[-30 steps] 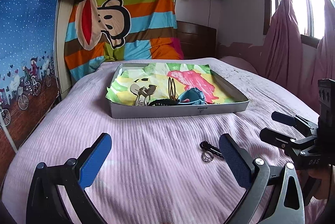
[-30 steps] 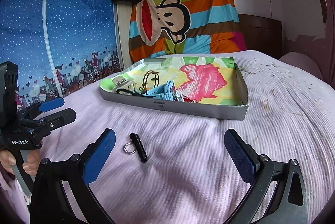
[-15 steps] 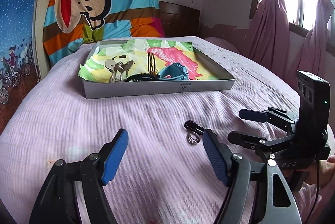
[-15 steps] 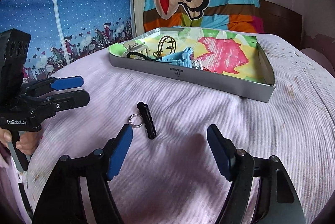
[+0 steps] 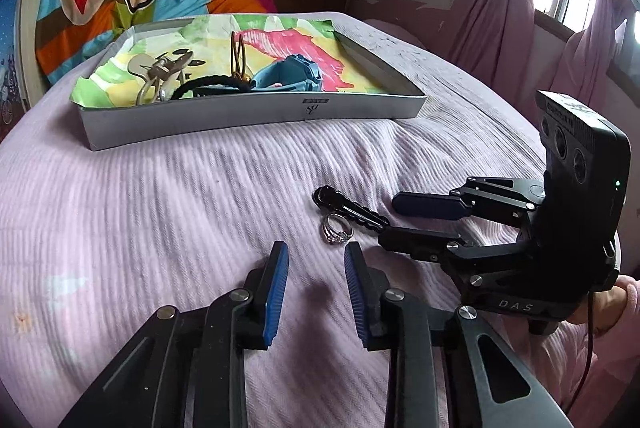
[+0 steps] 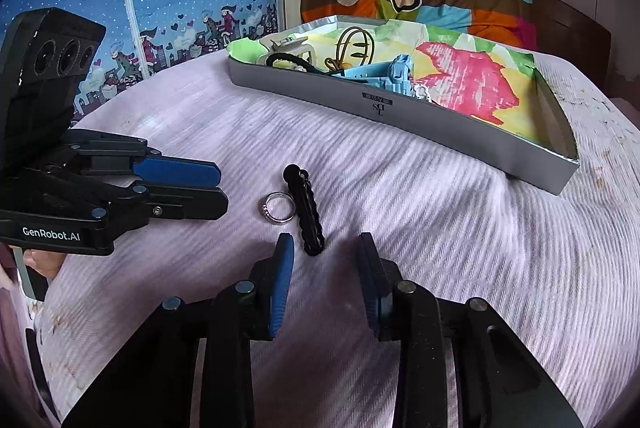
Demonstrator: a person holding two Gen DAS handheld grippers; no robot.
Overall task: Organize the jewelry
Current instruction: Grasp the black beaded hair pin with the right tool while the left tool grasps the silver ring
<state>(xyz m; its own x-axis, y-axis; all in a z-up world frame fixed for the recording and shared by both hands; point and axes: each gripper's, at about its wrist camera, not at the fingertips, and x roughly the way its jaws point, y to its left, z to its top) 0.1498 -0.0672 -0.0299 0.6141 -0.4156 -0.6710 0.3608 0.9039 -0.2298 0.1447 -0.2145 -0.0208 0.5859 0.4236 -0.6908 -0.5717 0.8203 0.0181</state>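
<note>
A silver ring [image 5: 337, 233] lies on the pink bedspread [image 5: 160, 212], touching a black hair clip [image 5: 352, 209], both well short of the tray [image 5: 248, 112]. Left gripper [image 5: 316, 260] and right gripper [image 6: 325, 252] are closing on nothing yet. Both crowd one spot (collision likely), or the ring slips. Only the right view shows the clip's end just ahead of its pads.

The bed [image 5: 160, 212] wears ribbed, matt pink cloth. On it lie a shiny metal ring [image 5: 337, 233] and a glossy black plastic hair clip [image 5: 352, 208]. Farther off, the box [image 5: 248, 114] looks like smooth grey card, lined with crinkled coloured paper [image 5: 304, 46].
</note>
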